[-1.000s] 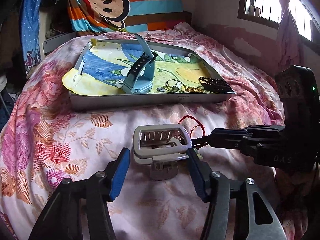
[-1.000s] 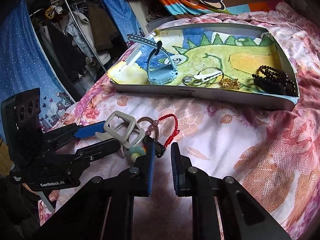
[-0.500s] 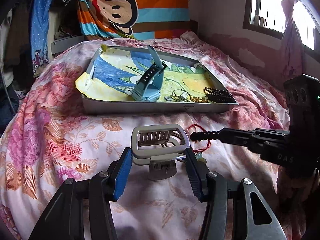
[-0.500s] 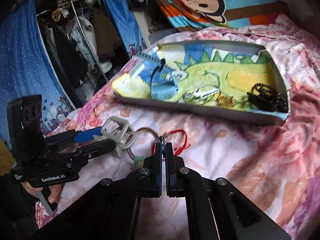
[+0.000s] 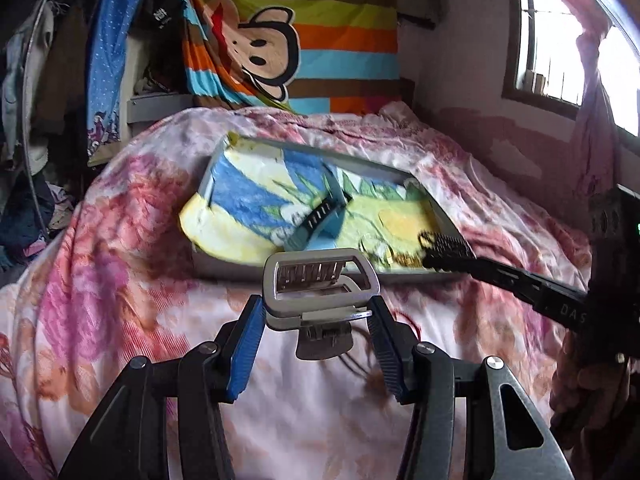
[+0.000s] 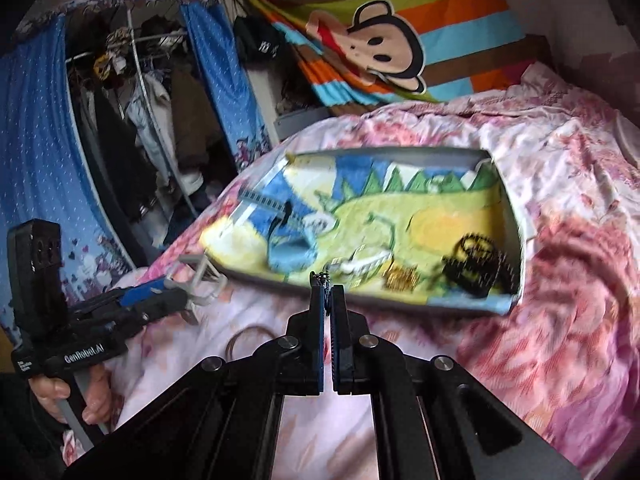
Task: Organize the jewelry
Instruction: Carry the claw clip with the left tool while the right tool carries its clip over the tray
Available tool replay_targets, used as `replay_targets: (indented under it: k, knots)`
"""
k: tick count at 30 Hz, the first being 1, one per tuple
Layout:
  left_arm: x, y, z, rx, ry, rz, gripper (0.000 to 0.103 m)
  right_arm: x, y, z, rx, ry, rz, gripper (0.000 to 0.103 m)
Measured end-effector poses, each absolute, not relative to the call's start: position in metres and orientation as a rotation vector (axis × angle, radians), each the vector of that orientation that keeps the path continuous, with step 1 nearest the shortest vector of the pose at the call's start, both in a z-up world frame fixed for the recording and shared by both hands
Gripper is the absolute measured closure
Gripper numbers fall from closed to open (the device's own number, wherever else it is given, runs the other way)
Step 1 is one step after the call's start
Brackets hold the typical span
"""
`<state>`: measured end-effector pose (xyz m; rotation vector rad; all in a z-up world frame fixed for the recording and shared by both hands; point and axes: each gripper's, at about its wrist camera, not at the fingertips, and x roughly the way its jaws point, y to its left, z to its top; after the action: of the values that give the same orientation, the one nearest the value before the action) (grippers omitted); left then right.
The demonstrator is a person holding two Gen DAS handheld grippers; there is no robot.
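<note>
My left gripper (image 5: 316,320) clamped the grey hair claw (image 5: 320,284) above the bed; my right gripper (image 6: 328,284), pinched on something thin, neared the tray (image 6: 516,216). A weak pinch might have dropped it short.

Daylight from blown-out window (image 5: 560,36) at upper right of left wrist view; wardrobe (image 6: 132,128) side dim, corners vignetted black. Motion blur smears tray (image 6: 516,216) and its contents in both views, worse in right wrist view. Heavy fisheye bending at edges; floral bedspread (image 5: 120,280) soft, colours washed.
</note>
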<state>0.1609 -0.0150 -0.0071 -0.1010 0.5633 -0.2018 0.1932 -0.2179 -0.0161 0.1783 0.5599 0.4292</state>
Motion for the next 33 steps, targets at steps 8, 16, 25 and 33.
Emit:
replay_targets:
  k: [8, 16, 25, 33]
  knots:
    - [0.234, -0.002, 0.014, -0.141, 0.549, -0.105, 0.053, 0.246, -0.201, -0.011, 0.153, 0.517, 0.385, 0.1]
    - [0.279, 0.005, -0.013, -0.213, 0.609, -0.066, 0.053, 0.275, -0.19, -0.032, 0.159, 0.556, 0.367, 0.1]
    - [0.279, -0.001, -0.032, -0.2, 0.639, -0.048, 0.053, 0.285, -0.193, -0.051, 0.183, 0.634, 0.333, 0.1]
    - [0.276, 0.0, -0.031, -0.222, 0.645, -0.06, 0.052, 0.287, -0.197, -0.053, 0.202, 0.641, 0.318, 0.1]
